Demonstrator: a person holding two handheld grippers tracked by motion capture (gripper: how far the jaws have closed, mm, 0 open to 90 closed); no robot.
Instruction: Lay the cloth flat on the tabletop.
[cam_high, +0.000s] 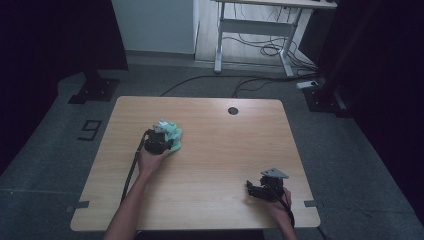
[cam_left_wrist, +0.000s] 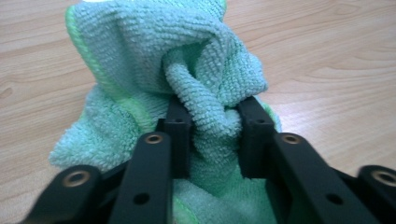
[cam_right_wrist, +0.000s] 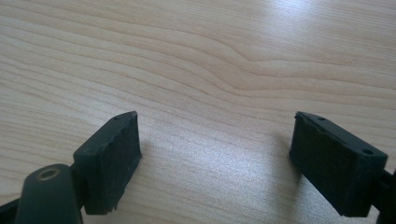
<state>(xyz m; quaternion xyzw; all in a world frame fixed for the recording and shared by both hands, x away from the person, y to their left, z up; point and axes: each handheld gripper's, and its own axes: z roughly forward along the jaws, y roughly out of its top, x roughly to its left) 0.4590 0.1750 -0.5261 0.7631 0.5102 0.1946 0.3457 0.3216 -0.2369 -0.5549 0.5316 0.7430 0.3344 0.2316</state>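
A crumpled mint-green terry cloth (cam_high: 173, 133) (cam_left_wrist: 187, 56) lies on the left half of the wooden table (cam_high: 225, 155). My left gripper (cam_high: 167, 142) (cam_left_wrist: 215, 122) is shut on a raised fold of this cloth; the left gripper view has the fold squeezed between the two black pads. My right gripper (cam_high: 251, 189) (cam_right_wrist: 215, 140) rests low at the table's front right corner. Its jaws stand wide open over bare wood, with nothing between them.
A round cable hole (cam_high: 233, 110) sits near the table's far edge. Beyond the table, on the floor, stand a white desk frame (cam_high: 255, 30) with loose cables (cam_high: 265, 50) and two black stand bases (cam_high: 94, 90) (cam_high: 322, 97).
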